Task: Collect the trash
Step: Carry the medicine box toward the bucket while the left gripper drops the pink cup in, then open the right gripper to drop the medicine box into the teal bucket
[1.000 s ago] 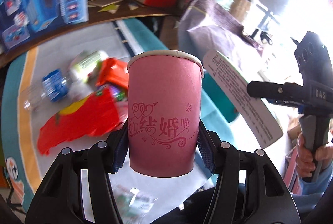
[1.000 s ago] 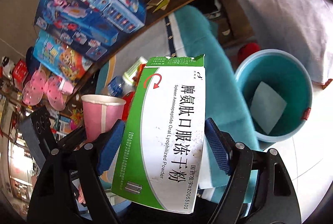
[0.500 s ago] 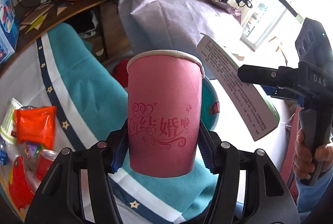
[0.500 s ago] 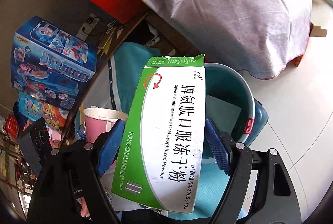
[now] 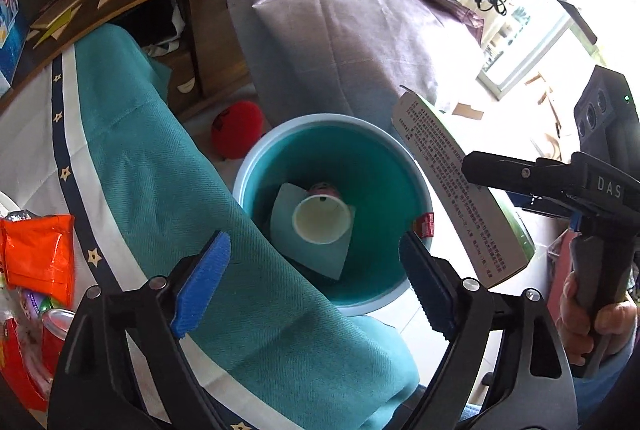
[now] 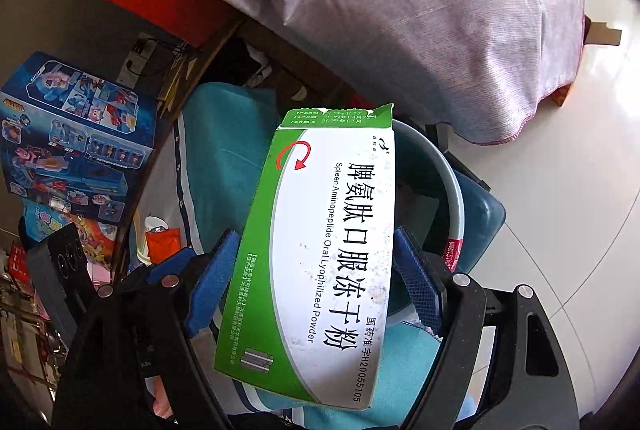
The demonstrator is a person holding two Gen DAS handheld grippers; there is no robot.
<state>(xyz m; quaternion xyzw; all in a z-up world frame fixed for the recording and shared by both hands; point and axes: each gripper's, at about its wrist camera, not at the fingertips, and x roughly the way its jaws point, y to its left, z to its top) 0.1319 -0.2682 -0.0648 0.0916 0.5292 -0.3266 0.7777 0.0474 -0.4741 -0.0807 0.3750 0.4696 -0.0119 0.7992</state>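
Note:
My left gripper (image 5: 313, 242) hangs above the teal bin (image 5: 256, 166), its jaws opening with nothing between them. The pink paper cup (image 5: 320, 220) rests inside the bin on a pale sheet, mouth towards the camera. My right gripper (image 6: 316, 234) is shut on a green-and-white medicine box (image 6: 332, 250), held upright over the bin's rim (image 6: 452, 190). In the left wrist view that box (image 5: 460, 190) hangs at the bin's right edge, with a hand on the gripper's handle.
A teal-and-white tablecloth (image 5: 160, 190) drapes down beside the bin. An orange packet (image 5: 36, 254) and a red can (image 5: 56, 330) lie on the table at the left. A purple-grey covered bulk (image 5: 340, 30) stands behind the bin. A red ball (image 5: 236, 130) lies on the floor.
Both grippers swung from the table to above the bin. The left gripper opened and let go of the pink cup, which now lies in the bin. The right still holds the box.

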